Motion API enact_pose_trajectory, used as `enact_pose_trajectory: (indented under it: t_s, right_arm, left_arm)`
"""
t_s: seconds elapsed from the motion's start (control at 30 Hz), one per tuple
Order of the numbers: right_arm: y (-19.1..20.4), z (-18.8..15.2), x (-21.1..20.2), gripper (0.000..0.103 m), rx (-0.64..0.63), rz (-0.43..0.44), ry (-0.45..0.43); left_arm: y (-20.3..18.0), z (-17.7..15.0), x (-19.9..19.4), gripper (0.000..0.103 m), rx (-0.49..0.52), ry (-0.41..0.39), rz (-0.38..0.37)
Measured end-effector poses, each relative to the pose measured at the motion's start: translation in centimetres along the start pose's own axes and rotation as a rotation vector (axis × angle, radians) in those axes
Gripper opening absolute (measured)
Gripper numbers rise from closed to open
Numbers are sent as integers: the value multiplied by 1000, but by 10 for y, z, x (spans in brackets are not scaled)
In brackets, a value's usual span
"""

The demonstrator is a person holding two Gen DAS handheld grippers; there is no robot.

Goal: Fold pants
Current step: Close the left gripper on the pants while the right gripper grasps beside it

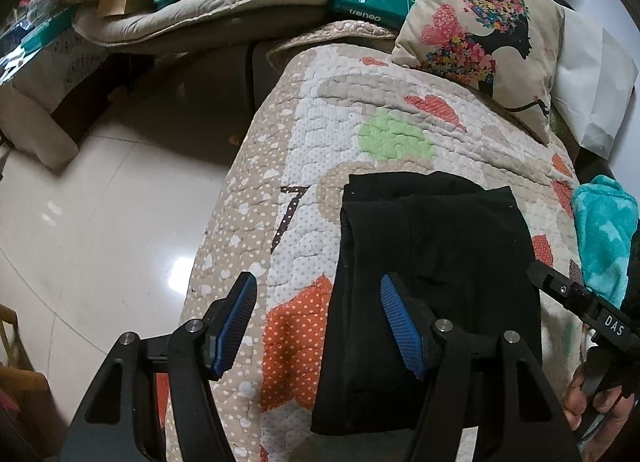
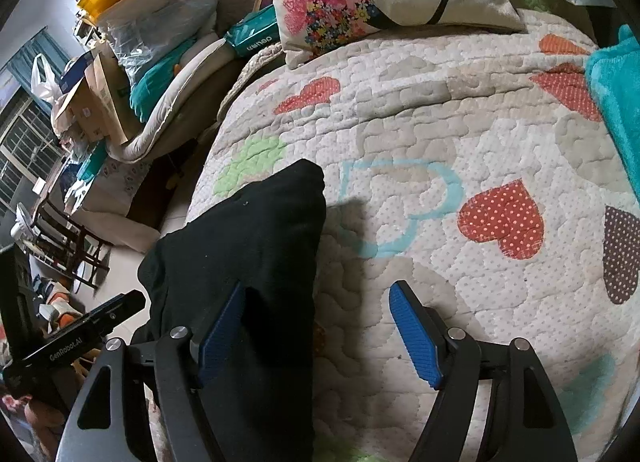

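Pants (image 1: 436, 262) lie folded on the quilt (image 1: 312, 133), soft, limp, light. Both tools, left (image 1: 318, 326) and right (image 2: 316, 332), gape empty; pinching the doubled edge looks best.

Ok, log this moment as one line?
stage: black folded pants lying on quilted heart-print bedspread | left gripper: open, straddling left pants edge | right gripper: open, straddling right pants edge | held: nothing

Quilted bed cover (image 1: 304, 149), folded black pants (image 1: 432, 262), floral pillow (image 1: 480, 33), teal blanket (image 1: 604, 229)

One pants (image 1: 436, 262), one pillow (image 1: 480, 41) (two tools (image 1: 320, 326))
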State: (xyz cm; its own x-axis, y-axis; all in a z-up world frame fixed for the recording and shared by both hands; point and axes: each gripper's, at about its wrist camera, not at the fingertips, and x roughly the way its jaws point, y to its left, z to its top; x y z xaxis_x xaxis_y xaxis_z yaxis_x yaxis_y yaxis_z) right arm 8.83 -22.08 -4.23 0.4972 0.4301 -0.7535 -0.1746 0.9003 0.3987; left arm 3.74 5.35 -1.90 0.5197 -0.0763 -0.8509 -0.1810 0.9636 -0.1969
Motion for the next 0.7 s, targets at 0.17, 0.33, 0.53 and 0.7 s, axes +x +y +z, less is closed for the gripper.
enact_pose_trajectory:
  t_s: [0.17, 0.33, 0.53, 0.7]
  right_arm:
    - [-6, 1, 6, 80, 38, 43, 16]
    - [-16, 1, 13, 80, 112, 123, 34]
    - [-24, 1, 25, 81, 181, 215, 57]
    - [-21, 3, 37, 81, 209, 284, 76]
  left_arm:
    - [13, 0, 2, 64, -58, 24, -84]
    - [38, 2, 10, 64, -183, 66, -230]
    - [35, -1, 37, 65, -226, 159, -360]
    - [25, -4, 54, 74, -229, 184, -410]
